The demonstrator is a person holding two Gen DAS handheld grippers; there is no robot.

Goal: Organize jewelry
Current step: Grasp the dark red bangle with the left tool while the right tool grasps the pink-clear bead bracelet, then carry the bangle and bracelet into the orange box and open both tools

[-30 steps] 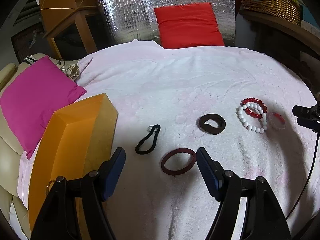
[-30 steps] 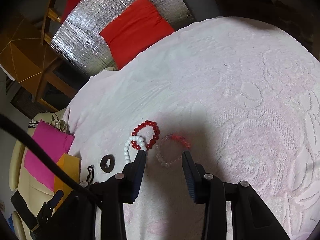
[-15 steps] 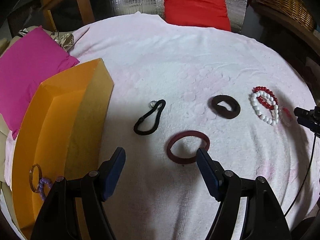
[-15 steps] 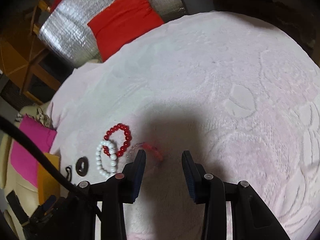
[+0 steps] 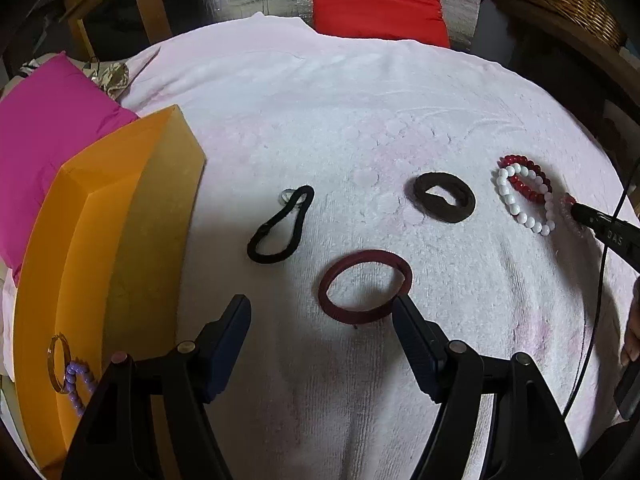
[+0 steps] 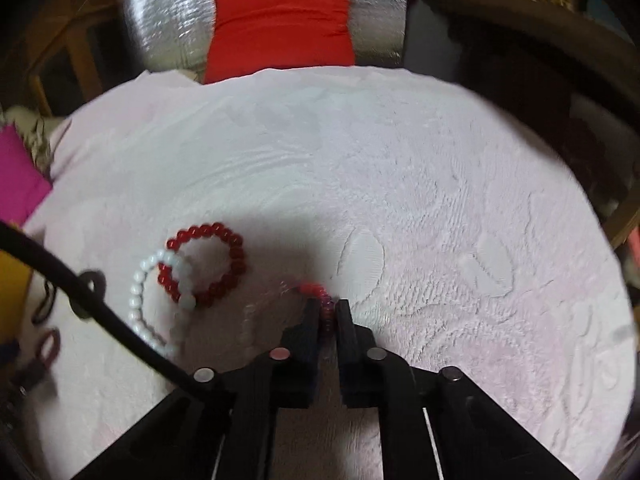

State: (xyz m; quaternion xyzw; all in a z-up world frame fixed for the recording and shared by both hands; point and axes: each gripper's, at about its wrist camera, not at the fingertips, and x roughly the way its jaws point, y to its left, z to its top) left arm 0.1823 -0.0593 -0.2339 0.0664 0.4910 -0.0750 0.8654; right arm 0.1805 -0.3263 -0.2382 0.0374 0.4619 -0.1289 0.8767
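Note:
My right gripper (image 6: pixel 327 307) is shut on a clear pink bead bracelet (image 6: pixel 316 294) lying on the white cloth; it also shows in the left wrist view (image 5: pixel 570 210). A red bead bracelet (image 6: pixel 208 264) and a white bead bracelet (image 6: pixel 148 300) overlap just left of it. My left gripper (image 5: pixel 320 312) is open and empty, just short of a dark red bangle (image 5: pixel 365 286). Beyond lie a black hair tie (image 5: pixel 280 226) and a brown scrunchie (image 5: pixel 444 197). An orange box (image 5: pixel 88 240) at left holds a gold bangle (image 5: pixel 58 362) and purple beads (image 5: pixel 76 384).
The white cloth (image 5: pixel 360 100) covers a round table. A magenta cushion (image 5: pixel 44 132) lies left of the box, a red cushion (image 5: pixel 376 0) at the back, a wicker basket (image 5: pixel 560 4) at back right. A black cable (image 6: pixel 112 312) crosses the right wrist view.
My right gripper has come down and closed on the pink bracelet. My left gripper has moved closer to the dark red bangle and stays open.

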